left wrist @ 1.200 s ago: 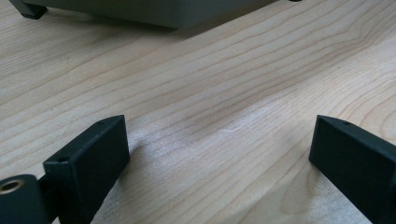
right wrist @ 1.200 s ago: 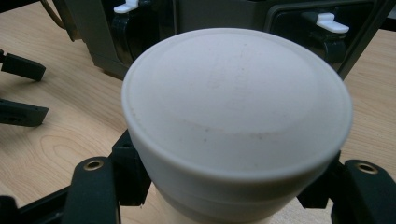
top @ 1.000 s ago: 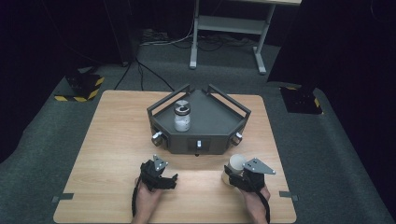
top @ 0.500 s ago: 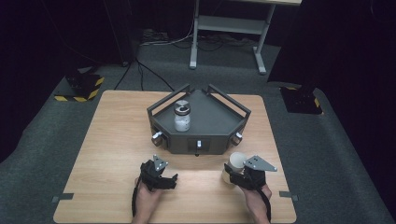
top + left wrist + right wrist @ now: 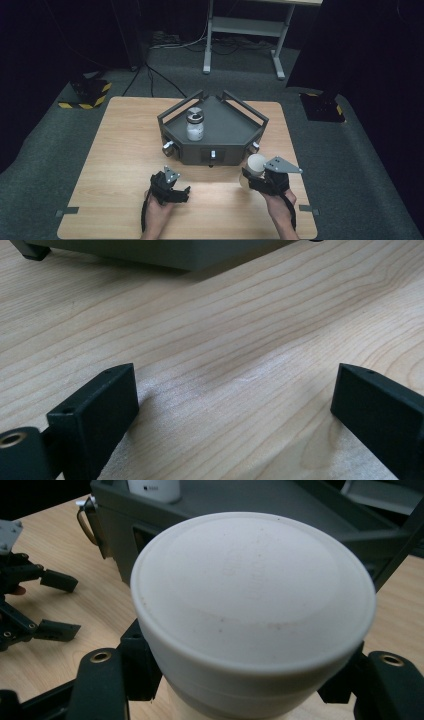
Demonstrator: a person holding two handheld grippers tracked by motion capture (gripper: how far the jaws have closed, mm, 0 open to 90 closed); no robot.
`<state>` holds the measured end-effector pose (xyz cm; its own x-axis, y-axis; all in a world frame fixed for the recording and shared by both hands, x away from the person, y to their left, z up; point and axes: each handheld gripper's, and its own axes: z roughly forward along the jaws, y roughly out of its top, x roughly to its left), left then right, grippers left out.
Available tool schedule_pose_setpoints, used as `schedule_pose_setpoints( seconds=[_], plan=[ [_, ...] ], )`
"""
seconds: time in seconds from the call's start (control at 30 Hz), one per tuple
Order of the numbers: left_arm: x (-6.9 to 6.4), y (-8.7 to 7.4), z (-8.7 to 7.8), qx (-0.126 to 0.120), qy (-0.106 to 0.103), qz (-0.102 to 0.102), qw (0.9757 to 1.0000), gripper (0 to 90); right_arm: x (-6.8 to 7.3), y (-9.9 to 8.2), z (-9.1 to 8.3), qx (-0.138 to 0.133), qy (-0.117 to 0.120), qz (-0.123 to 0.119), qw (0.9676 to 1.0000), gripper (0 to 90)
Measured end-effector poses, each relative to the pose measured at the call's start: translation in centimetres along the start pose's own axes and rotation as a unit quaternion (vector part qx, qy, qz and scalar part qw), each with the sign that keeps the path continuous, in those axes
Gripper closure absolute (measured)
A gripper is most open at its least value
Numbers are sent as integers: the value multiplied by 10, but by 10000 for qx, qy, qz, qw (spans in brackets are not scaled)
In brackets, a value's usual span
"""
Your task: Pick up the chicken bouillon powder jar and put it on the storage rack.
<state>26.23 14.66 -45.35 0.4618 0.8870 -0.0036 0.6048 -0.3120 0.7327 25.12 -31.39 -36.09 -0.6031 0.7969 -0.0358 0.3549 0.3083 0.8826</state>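
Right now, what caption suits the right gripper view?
Right gripper clamps a white-capped bottle before the grey tray.

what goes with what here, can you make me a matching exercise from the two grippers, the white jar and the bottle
Things:
1. left gripper
2. right gripper
3. white jar
4. bottle

States:
A. stands on the dark tray
B. held at its sides
C. open over bare wood
D. shut on the jar

Pairs: 1-C, 2-D, 3-B, 4-A
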Motion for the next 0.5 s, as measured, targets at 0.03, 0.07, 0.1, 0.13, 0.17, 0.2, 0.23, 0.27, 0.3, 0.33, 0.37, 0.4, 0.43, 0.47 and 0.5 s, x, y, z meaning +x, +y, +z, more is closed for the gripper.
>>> schedule_pose_setpoints(
  seconds=[0.03, 0.07, 0.1, 0.13, 0.17, 0.2, 0.23, 0.27, 0.3, 0.33, 0.37, 0.4, 0.43, 0.47, 0.5],
  plan=[
    [0, 0, 0, 0, 0, 0, 10000, 50, -1, 3, -1, -37, -4, -3, 10000, 356],
    [0, 0, 0, 5, 0, 7, 10000, 50, -3, 7, -3, -70, 5, 16, 10000, 356],
    [0, 0, 0, 6, 0, 8, 10000, 50, -5, 10, -4, -101, 12, 26, 9999, 356],
    [0, 0, 0, 0, 0, 0, 10000, 50, -7, 14, -5, -145, 25, 34, 9999, 356],
    [0, 0, 0, 6, 0, 7, 10000, 50, -9, 21, -7, -179, 27, 11, 9998, 356],
    [0, 0, 0, 1, 0, -1, 10000, 50, -10, 26, -8, -197, 20, -13, 9998, 356],
    [0, 0, 0, 0, 0, -1, 10000, 50, -11, 31, -9, -213, 17, -45, 9998, 356],
    [0, 0, 0, 0, 0, -1, 10000, 50, -12, 36, -9, -224, 22, -59, 9997, 356],
    [0, 0, 0, 7, 0, 7, 10000, 50, -12, 36, -9, -224, 22, -59, 9997, 356],
    [0, 0, 0, 6, -1, 5, 10000, 50, -14, 45, -8, -226, 56, -77, 9997, 356],
    [0, 0, 0, 1, 0, -2, 10000, 50, -16, 50, -7, -218, 72, -98, 9997, 356],
    [0, 0, 0, 1, 0, -2, 10000, 50, -16, 50, -7, -218, 72, -98, 9997, 356],
    [0, 0, 0, 1, 0, -1, 10000, 50, -16, 55, -6, -197, 83, -127, 9997, 356],
    [0, 0, 0, 0, -1, -3, 10000, 50, -17, 60, -4, -177, 88, -142, 9997, 356],
    [0, 0, 0, 6, -1, 4, 10000, 50, -17, 63, -2, -169, 88, -163, 9997, 357]
  ],
)
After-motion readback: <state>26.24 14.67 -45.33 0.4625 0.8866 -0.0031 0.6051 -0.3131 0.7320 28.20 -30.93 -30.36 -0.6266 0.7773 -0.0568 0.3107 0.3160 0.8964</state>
